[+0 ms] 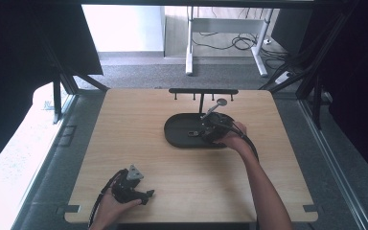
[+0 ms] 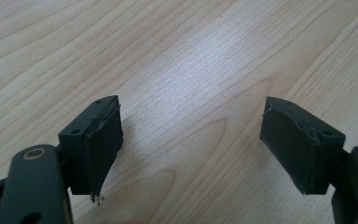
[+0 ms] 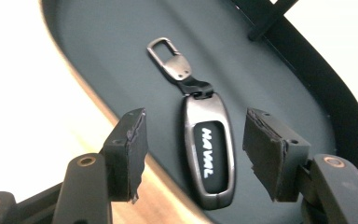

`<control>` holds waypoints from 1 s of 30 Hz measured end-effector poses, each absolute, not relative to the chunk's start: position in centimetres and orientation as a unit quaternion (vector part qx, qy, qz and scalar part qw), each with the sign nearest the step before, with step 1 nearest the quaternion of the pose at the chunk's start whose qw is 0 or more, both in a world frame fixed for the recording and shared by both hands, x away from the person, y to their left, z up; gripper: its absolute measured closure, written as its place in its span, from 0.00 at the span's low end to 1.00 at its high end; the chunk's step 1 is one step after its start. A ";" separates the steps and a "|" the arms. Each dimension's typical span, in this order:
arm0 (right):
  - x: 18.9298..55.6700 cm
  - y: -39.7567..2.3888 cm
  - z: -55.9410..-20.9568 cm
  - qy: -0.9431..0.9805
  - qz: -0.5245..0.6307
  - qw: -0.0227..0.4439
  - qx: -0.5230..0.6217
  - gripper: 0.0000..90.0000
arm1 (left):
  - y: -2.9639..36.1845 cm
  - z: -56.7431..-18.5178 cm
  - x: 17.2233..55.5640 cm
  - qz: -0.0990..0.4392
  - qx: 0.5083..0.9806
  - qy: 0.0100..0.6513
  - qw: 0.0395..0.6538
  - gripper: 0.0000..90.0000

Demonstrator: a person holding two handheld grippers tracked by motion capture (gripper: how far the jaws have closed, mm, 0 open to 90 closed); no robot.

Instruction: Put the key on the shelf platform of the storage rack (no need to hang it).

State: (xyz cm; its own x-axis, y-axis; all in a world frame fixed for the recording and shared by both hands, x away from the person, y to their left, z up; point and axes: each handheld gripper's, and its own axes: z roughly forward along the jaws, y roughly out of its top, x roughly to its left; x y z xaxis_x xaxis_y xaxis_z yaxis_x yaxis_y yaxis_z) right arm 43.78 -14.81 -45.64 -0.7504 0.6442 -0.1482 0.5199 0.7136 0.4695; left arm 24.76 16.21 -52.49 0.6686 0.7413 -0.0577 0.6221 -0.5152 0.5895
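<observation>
Your right gripper (image 3: 193,154) jaws sit apart around the key fob (image 3: 209,150) in the tray (image 3: 98,56), so lifting off crooked could snag and drag it.

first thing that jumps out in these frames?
The car key fob with its metal clip, lying flat in the dark oval tray at mid-table, right between the parted jaws of the right tongs, which do not touch it. Behind the tray rises a black hook rack. The left tongs sit open over bare wood near the table's front edge.
</observation>
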 end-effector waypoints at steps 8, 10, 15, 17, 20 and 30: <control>41.2 -15.9 -45.3 0.905 0.244 0.152 0.313 0.46 | 16.1 -52.5 24.7 0.102 0.866 0.393 0.292 0.24; 40.4 -16.2 -45.3 0.905 0.250 0.152 0.309 0.46 | 16.0 -52.5 24.7 0.102 0.866 0.393 0.292 0.24; 38.1 -17.0 -45.8 0.901 0.276 0.154 0.296 0.47 | 16.0 -52.5 24.7 0.102 0.865 0.393 0.293 0.24; 37.1 -17.4 -46.3 0.900 0.280 0.151 0.296 0.47 | 16.0 -52.6 24.7 0.102 0.866 0.393 0.293 0.24; 35.7 -18.1 -46.9 0.899 0.289 0.147 0.294 0.47 | 15.8 -52.6 24.7 0.102 0.866 0.393 0.291 0.24; 33.5 -19.5 -48.8 0.898 0.296 0.137 0.296 0.47 | 15.6 -52.8 24.7 0.102 0.868 0.392 0.287 0.24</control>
